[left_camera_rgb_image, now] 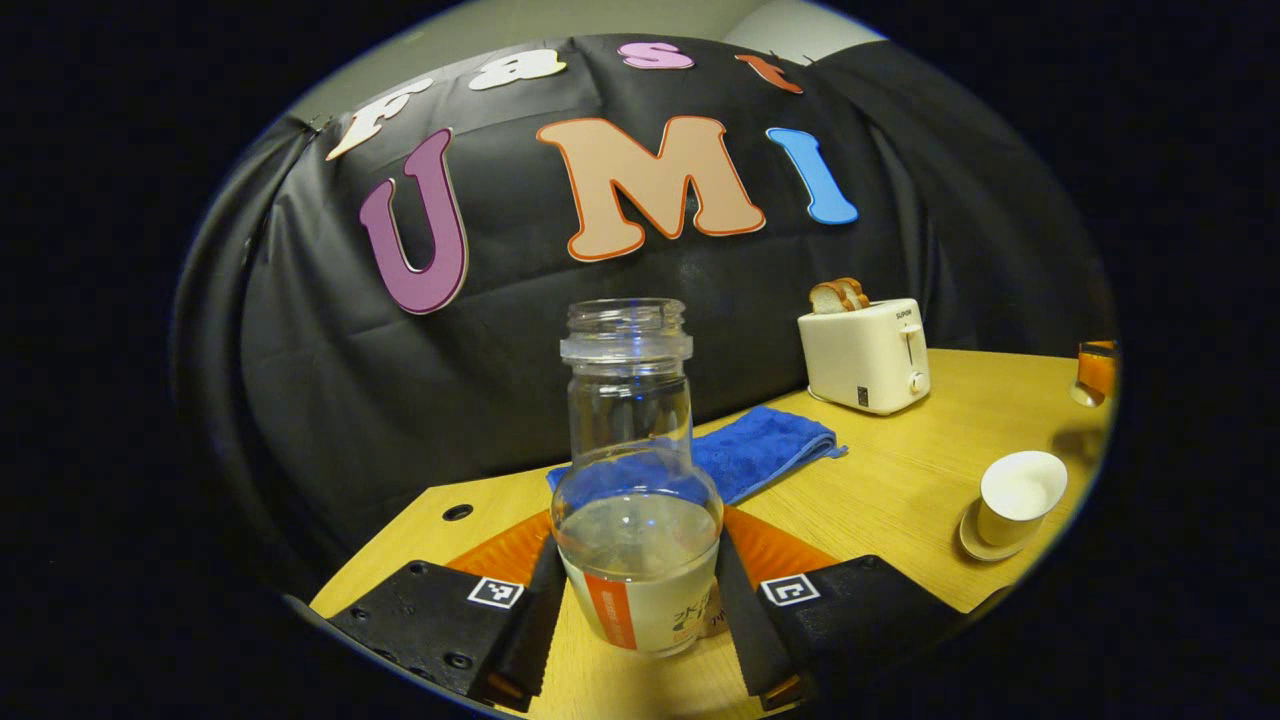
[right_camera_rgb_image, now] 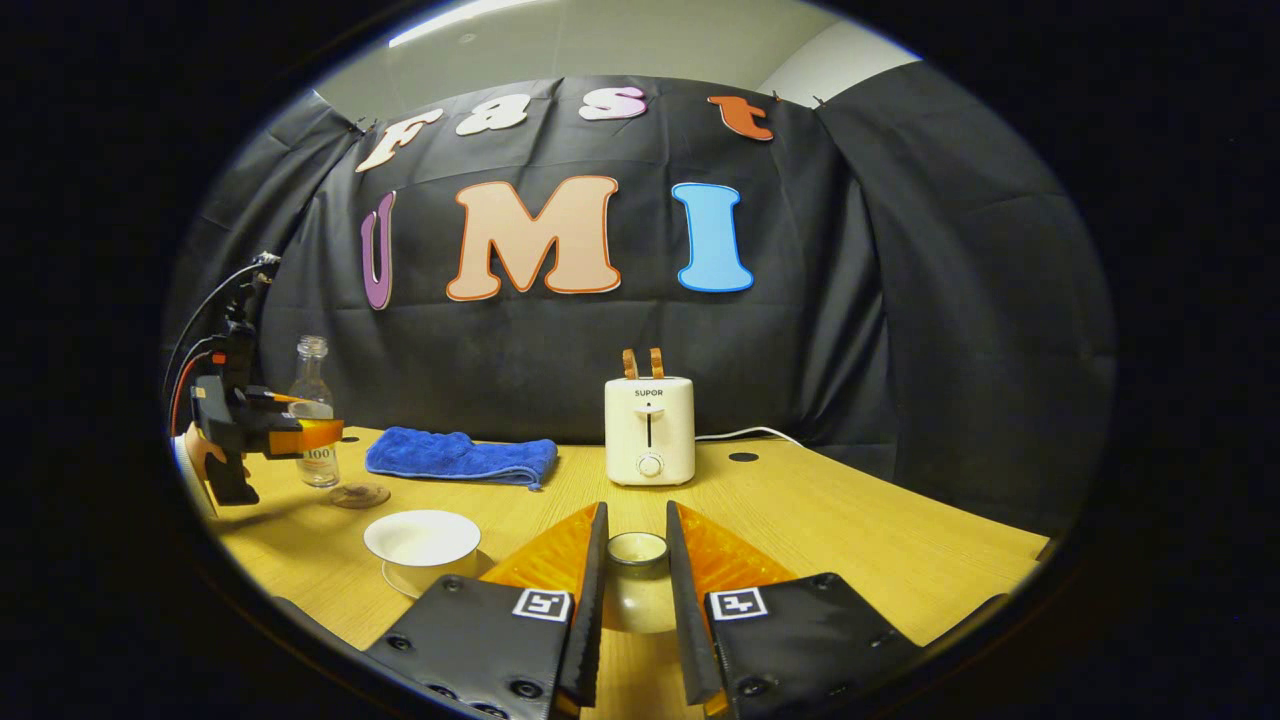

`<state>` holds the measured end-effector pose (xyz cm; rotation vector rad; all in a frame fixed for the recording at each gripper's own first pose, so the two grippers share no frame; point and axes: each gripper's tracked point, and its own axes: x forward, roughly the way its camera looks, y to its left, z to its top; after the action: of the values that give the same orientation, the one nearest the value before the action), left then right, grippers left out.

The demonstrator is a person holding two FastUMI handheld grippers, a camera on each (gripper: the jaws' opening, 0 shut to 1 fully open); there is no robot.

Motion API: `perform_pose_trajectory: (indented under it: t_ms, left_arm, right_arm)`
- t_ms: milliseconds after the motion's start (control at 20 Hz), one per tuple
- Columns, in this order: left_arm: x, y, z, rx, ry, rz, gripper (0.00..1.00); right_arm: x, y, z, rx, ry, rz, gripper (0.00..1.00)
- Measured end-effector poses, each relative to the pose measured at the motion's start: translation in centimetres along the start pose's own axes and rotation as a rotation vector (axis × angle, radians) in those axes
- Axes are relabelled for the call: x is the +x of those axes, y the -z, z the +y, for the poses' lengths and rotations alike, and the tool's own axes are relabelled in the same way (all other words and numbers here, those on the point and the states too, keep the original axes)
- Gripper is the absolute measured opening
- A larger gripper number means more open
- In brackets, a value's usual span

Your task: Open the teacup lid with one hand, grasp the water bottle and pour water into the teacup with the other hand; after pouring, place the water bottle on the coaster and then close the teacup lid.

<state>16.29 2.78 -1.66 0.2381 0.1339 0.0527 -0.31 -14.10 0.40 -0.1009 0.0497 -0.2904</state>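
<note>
Table [right_camera_rgb_image: 880, 540], then what stands on it: toaster [right_camera_rgb_image: 650, 430], blue towel [right_camera_rgb_image: 460, 457], bottle [left_camera_rgb_image: 637, 480], cup [right_camera_rgb_image: 422, 545], lid [right_camera_rgb_image: 637, 580].

Left gripper [left_camera_rgb_image: 640, 610]: I have both fingers pressed on the lower body of the bottle, uncapped, about half full. From the right gripper view it looks lifted just above the coaster [right_camera_rgb_image: 360, 494], though I cannot be certain of the gap.

Right gripper [right_camera_rgb_image: 636, 590]: fingers narrow, flanking the lid; they appear to touch its sides, so I judge it gripped. I cannot tell whether it is lifted off the table. The cup stands open on its saucer, just left of this gripper.

Risks, as I judge them:
- Bottle mouth is open, so a fast swing toward the cup could slosh water out.
- Grip sits low on a round, smooth body; when tilted, the bottle may rotate or slip between the fingers.
- The cup is wide but shallow-looking; pouring from too high could splash onto the table.
- Lid is small and domed; a light pinch may let it pop out.

View differences: the left gripper view gives water level and finger contact on the bottle. The right gripper view gives the coaster, the bottle's place over it, and the lid.
</note>
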Motion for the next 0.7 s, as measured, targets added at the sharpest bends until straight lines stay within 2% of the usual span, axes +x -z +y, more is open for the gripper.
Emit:
perform_pose_trajectory:
  t_ms: [250, 700]
  left_arm:
    - [2.5, 1.5, -0.2, -0.194, 0.026, 0.032, 0.71]
    - [2.6, 2.3, -0.1, -0.220, 0.027, 0.033, 0.73]
  right_arm:
    - [0.0, 0.0, 0.0, 0.001, 0.002, 0.001, 0.36]
    - [0.1, 0.0, -0.1, 0.000, 0.006, 0.001, 0.36]
